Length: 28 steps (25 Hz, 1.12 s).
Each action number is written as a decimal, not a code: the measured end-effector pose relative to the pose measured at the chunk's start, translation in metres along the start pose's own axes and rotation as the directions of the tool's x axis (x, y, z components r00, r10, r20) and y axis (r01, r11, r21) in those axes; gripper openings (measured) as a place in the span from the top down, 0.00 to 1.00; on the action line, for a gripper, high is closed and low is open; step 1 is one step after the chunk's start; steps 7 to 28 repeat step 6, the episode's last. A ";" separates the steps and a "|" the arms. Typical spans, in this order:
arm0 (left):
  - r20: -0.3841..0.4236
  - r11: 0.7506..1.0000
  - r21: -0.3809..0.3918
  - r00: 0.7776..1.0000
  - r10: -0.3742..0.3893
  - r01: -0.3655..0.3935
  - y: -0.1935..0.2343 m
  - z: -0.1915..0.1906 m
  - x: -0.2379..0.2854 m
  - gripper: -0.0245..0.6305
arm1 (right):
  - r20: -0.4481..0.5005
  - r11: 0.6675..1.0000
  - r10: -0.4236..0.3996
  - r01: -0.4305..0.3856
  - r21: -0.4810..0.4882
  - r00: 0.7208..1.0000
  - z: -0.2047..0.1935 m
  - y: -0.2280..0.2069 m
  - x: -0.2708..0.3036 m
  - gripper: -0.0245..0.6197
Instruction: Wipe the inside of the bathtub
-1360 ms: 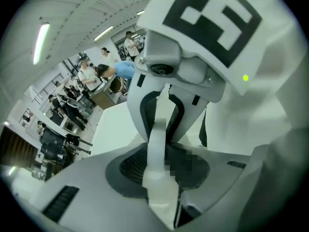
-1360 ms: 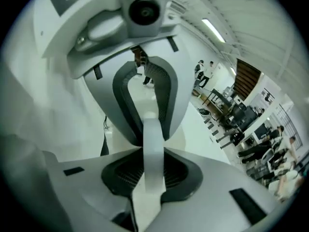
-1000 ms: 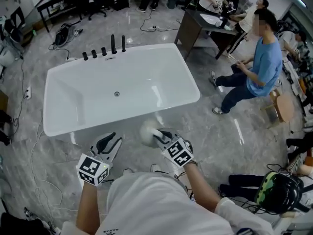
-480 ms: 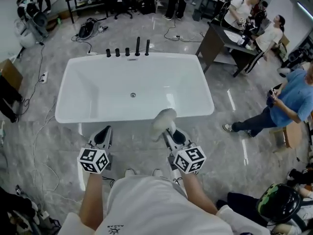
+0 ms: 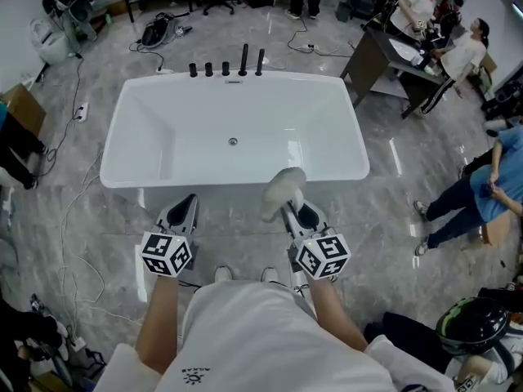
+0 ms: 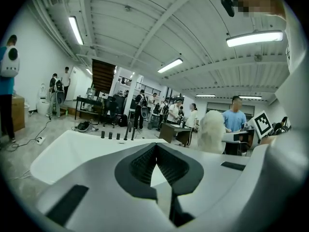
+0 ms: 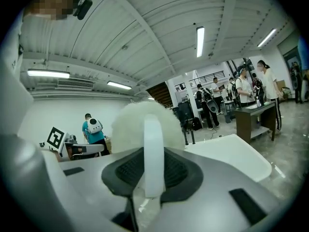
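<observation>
Head view: right gripper (image 5: 289, 211) clamped on stiff white handle (image 7: 153, 149) of fluffy duster (image 5: 282, 188), a light, soft head just above the near rim of the bathtub (image 5: 204, 149); grip belongs on the handle; left gripper (image 5: 185, 204) closed, empty.

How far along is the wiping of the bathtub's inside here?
Done: the right gripper is shut on the handle of a fluffy white brush. In hand: in the head view the brush head is at the near rim of the bathtub, not down on its inner surface. The left gripper is shut and empty. Left: all the wiping inside.
</observation>
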<state>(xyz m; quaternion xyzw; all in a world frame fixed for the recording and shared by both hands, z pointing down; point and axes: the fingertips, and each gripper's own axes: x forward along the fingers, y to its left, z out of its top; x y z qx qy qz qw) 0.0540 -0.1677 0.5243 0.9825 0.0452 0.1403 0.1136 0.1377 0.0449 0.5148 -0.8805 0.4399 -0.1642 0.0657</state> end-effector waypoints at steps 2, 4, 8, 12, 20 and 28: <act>0.005 1.000 -0.005 1.000 0.000 0.000 0.004 0.001 -0.001 0.94 | -0.001 1.000 -0.002 0.002 -0.001 1.000 -0.001 0.003 0.002 0.81; 0.009 1.000 -0.010 1.000 0.003 -0.002 0.007 0.002 -0.001 0.94 | 0.000 1.000 -0.005 0.005 -0.004 1.000 0.000 0.003 0.002 0.81; 0.012 1.000 -0.011 1.000 0.006 -0.006 0.009 0.004 -0.001 0.94 | 0.003 1.000 -0.009 0.009 -0.007 1.000 0.002 0.003 0.002 0.81; 0.012 1.000 -0.011 1.000 0.006 -0.006 0.009 0.004 -0.001 0.94 | 0.003 1.000 -0.009 0.009 -0.007 1.000 0.002 0.003 0.002 0.81; 0.012 1.000 -0.011 1.000 0.006 -0.006 0.009 0.004 -0.001 0.94 | 0.003 1.000 -0.009 0.009 -0.007 1.000 0.002 0.003 0.002 0.81; 0.012 1.000 -0.011 1.000 0.006 -0.006 0.009 0.004 -0.001 0.94 | 0.003 1.000 -0.009 0.009 -0.007 1.000 0.002 0.003 0.002 0.81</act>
